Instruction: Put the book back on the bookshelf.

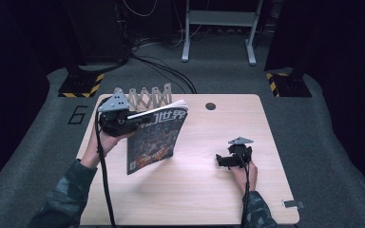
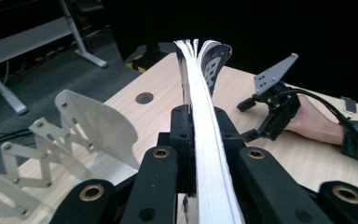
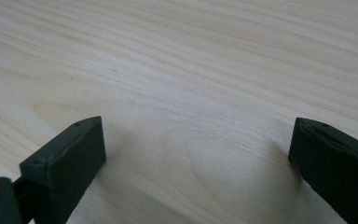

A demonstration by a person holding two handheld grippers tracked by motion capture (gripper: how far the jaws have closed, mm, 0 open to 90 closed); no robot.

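Centrally in the high view, a magazine (image 1: 155, 140) is held clear of the table (image 1: 195, 190), clamped between the jaws of the left gripper (image 1: 123, 121). Behind it, at upper left, an expanding rack (image 1: 145, 97) is seen holding nothing. At lower right, the right gripper (image 1: 228, 160) is rested on the wood, its jaws spread with nothing between them.

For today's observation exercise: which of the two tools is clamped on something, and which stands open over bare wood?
The left tool is clamped on the magazine, held up off the table. The right tool stands open, nothing between its jaws.
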